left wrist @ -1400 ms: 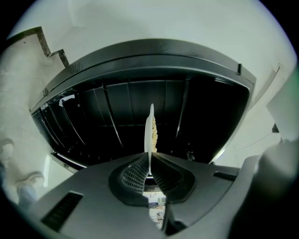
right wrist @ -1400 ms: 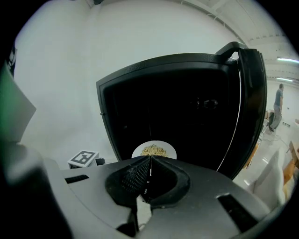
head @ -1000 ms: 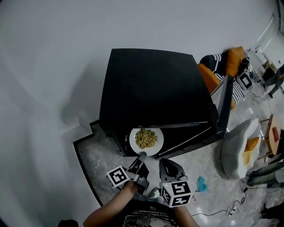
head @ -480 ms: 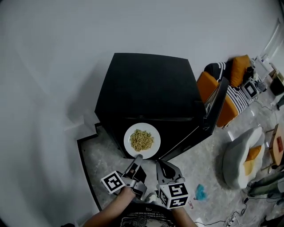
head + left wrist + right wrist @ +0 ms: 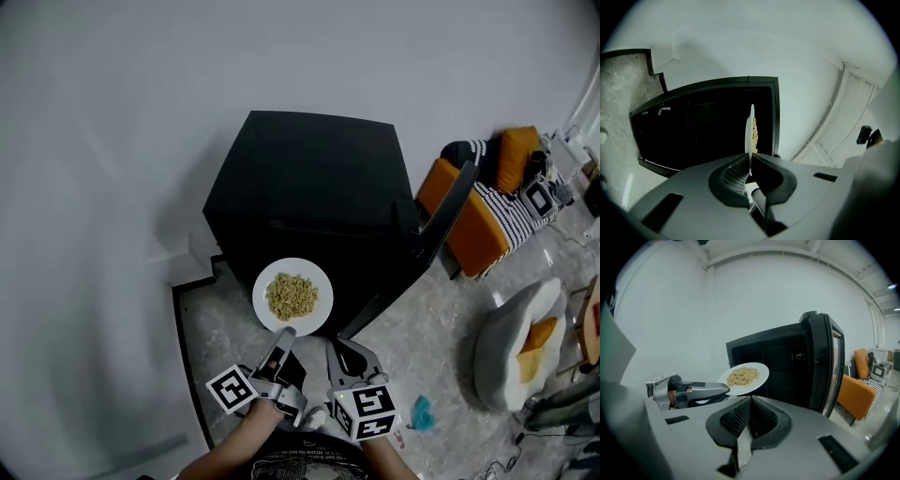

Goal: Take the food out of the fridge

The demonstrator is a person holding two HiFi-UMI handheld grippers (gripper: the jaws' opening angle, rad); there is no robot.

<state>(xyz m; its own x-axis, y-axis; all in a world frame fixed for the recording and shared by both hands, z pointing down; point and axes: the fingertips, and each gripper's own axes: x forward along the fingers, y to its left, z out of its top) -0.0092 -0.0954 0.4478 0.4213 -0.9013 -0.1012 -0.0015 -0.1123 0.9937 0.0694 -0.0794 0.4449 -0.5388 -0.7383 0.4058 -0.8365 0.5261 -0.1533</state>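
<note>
Left gripper (image 5: 750, 161) pinches the plate (image 5: 293, 266) by its near rim, level so the food (image 5: 292, 295) doesn't slide, just outside the open fridge (image 5: 309, 178). Right gripper (image 5: 750, 411) is pressed together on nothing, probably free for the door (image 5: 825, 362).

An orange sofa (image 5: 466, 228) stands against the white wall (image 5: 112, 141), with a striped throw (image 5: 509, 212) and an orange cushion (image 5: 518, 154) on it. Nearer, a white beanbag (image 5: 509, 349) sits on the marbled floor (image 5: 427, 309). A small teal thing (image 5: 422, 412), perhaps a cloth, lies beside it.
</note>
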